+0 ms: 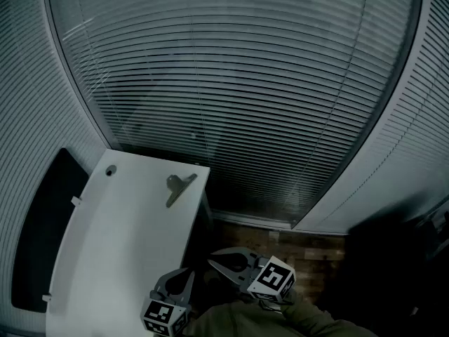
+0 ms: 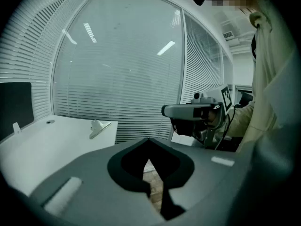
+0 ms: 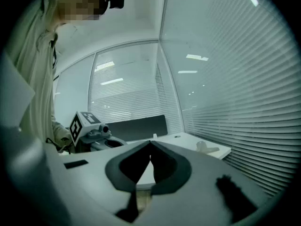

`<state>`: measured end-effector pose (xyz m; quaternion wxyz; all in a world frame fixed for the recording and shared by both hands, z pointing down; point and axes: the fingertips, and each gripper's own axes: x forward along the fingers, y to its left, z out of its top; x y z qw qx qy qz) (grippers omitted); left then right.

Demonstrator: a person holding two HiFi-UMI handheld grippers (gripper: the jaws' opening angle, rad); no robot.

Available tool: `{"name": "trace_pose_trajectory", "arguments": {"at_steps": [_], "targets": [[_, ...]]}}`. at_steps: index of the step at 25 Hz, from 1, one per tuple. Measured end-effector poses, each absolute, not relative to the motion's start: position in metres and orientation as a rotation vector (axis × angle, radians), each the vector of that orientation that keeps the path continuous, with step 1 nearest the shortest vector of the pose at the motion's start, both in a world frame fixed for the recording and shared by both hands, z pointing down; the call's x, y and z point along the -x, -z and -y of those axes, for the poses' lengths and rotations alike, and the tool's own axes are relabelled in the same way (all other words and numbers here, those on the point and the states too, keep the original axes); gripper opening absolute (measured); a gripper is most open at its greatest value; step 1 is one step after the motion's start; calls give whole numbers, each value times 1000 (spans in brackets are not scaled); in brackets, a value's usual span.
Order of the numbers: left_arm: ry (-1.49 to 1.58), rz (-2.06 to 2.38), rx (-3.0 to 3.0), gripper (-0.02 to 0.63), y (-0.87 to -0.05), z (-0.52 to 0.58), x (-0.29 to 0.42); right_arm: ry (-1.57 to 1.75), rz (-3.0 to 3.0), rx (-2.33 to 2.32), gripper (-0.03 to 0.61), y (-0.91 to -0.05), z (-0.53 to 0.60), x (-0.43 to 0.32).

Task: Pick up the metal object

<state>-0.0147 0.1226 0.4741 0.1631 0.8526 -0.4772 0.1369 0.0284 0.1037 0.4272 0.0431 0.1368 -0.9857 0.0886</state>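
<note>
Your left gripper has its jaws pressed together with nothing between them. Your right gripper is the same: tips meeting, empty. Both hang off the near end of the white desk, well apart from the work.

The metal object, a small grey clip-like piece with a flat tongue, lies on the desk's far end. It sits close to the desk's right edge, with the blinds beyond the desk.

To take it cleanly, I'd judge you should spread one gripper's jaws before reaching over the desk. Come down over what looks like the object's raised end, not the thin tongue lying flat on the desk. Close only once a pad stands on each side. Mind the desk's right edge: a sideways nudge could push the piece off.
</note>
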Motion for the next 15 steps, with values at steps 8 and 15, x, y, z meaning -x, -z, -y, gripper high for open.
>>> {"name": "trace_pose_trajectory", "arguments": {"at_steps": [8, 15], "targets": [[-409, 1329, -2465, 6, -482, -67, 35, -266, 2987, -425, 5, -434, -51, -7], [-403, 1286, -2484, 6, -490, -21, 62, -284, 2934, -437, 5, -437, -10, 21]]}}
